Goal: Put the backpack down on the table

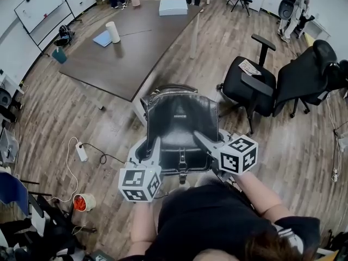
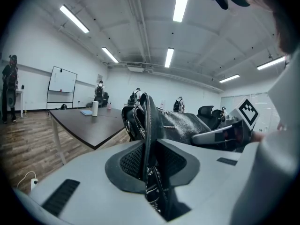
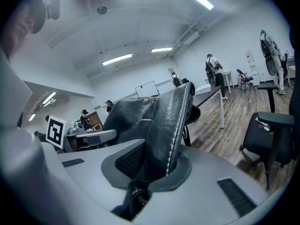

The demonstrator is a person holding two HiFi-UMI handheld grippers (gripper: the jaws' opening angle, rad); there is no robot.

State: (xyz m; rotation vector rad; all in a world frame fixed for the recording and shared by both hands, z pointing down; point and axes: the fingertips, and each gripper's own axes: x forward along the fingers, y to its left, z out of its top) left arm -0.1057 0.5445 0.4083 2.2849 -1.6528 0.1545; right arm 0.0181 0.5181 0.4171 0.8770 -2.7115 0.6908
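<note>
A black leather backpack (image 1: 182, 124) hangs in the air between my two grippers, just short of the near corner of the dark brown table (image 1: 125, 58). My left gripper (image 1: 156, 145) is shut on the backpack's left edge (image 2: 146, 125), its pads pressing on the seam and zipper. My right gripper (image 1: 200, 139) is shut on the backpack's right edge (image 3: 176, 125), the stitched leather pinched between its pads. In the left gripper view the table (image 2: 93, 123) lies ahead and to the left, at about the bag's height.
On the table stand a white paper roll (image 1: 113, 31), a blue notebook (image 1: 102, 38) and a white box (image 1: 173, 5). Black office chairs (image 1: 255, 86) stand to the right. A power strip with cable (image 1: 81, 152) lies on the wood floor at the left. People stand at the room's far end.
</note>
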